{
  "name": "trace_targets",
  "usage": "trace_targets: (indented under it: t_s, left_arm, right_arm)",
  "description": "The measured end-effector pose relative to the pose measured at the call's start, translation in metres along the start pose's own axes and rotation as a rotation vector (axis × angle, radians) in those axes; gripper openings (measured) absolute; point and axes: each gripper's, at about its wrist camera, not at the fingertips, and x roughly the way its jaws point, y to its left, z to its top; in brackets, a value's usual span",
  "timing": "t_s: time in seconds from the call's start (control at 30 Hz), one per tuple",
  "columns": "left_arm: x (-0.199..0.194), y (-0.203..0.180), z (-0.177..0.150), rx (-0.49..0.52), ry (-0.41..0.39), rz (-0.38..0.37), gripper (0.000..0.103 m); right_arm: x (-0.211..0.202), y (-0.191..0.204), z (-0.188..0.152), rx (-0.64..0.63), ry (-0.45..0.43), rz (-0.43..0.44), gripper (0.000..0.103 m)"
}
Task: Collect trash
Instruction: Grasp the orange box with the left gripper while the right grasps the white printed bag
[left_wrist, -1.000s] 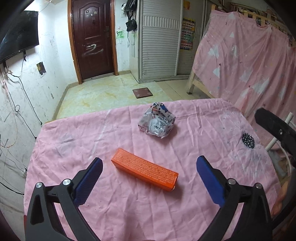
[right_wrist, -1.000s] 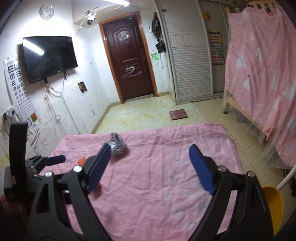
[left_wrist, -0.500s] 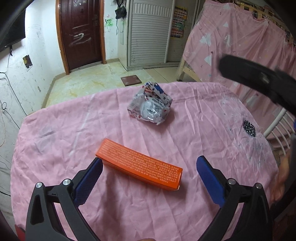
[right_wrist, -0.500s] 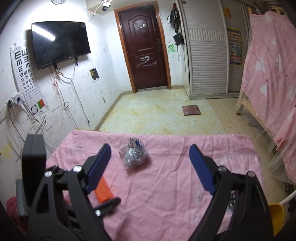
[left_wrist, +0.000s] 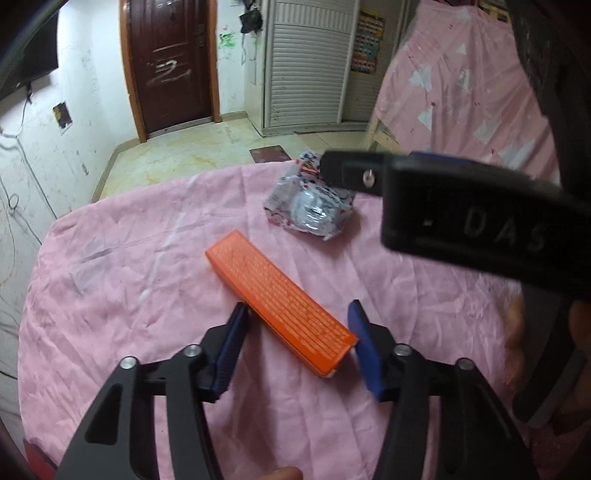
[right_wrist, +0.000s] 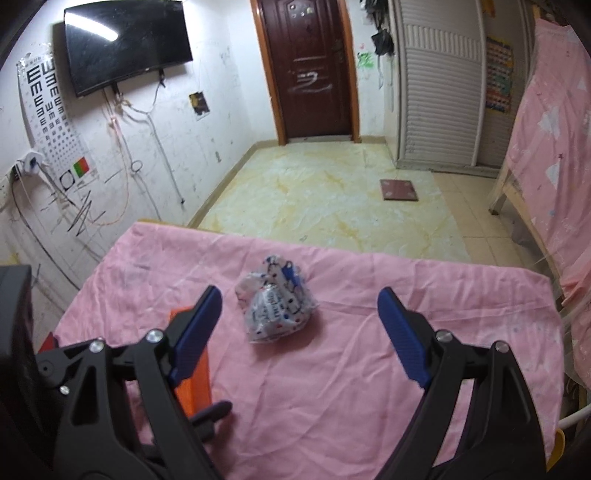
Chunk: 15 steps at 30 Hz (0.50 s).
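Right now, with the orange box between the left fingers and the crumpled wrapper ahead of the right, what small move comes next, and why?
Probably finish the left gripper's closing. Its jaws are closing around the near end of the orange box, which lies flat on the pink cloth and looks not yet firmly pinched. The right gripper is open, with the crumpled wrapper lying ahead between its fingers, so it can wait.

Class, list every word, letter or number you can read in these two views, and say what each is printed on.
"DAS": raised letters on the black body of the right tool.
"E": rows of rotated E shapes on the eye chart.
Orange box: fine print, too small to read.
Crumpled wrapper: print blurred.
Wall poster: too small to read.
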Motion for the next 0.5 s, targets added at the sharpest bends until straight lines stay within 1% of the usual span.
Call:
trace_targets:
  t_s: [0.03, 0.1, 0.23, 0.27, 0.33, 0.37, 0.4, 0.43, 0.47, 0.5]
  left_arm:
    - [-0.001, 0.001, 0.000, -0.006, -0.001, 0.002, 0.043]
    - [-0.002, 0.005, -0.001, -0.015, -0.005, 0.012, 0.035]
    - [-0.004, 0.009, -0.001, -0.036, -0.008, 0.017, 0.028]
    - [-0.004, 0.011, -0.001, -0.040, -0.009, 0.018, 0.027]
    - [-0.005, 0.012, -0.002, -0.045, -0.009, 0.020, 0.025]
    - [-0.006, 0.013, -0.002, -0.047, -0.010, 0.025, 0.024]
    - [-0.007, 0.014, -0.003, -0.049, -0.011, 0.027, 0.023]
    - [-0.007, 0.016, -0.003, -0.053, -0.011, 0.026, 0.023]
    - [-0.007, 0.016, -0.002, -0.056, -0.011, 0.026, 0.023]
    - [-0.008, 0.017, -0.003, -0.059, -0.012, 0.028, 0.022]
  right_arm:
    - [0.003, 0.001, 0.000, -0.005, 0.007, 0.001, 0.083]
    - [0.011, 0.003, 0.000, -0.015, 0.027, 0.001, 0.083]
    - [0.023, 0.006, 0.000, -0.035, 0.055, -0.005, 0.082]
    - [0.026, 0.007, 0.000, -0.038, 0.060, -0.007, 0.081]
    - [0.030, 0.008, 0.001, -0.043, 0.073, -0.011, 0.066]
    - [0.031, 0.008, 0.000, -0.044, 0.074, -0.013, 0.065]
    - [0.032, 0.008, 0.000, -0.047, 0.076, -0.014, 0.060]
    - [0.033, 0.007, -0.001, -0.050, 0.082, -0.014, 0.054]
    - [0.034, 0.007, -0.001, -0.052, 0.086, -0.013, 0.050]
    - [0.035, 0.006, -0.001, -0.051, 0.087, -0.013, 0.043]
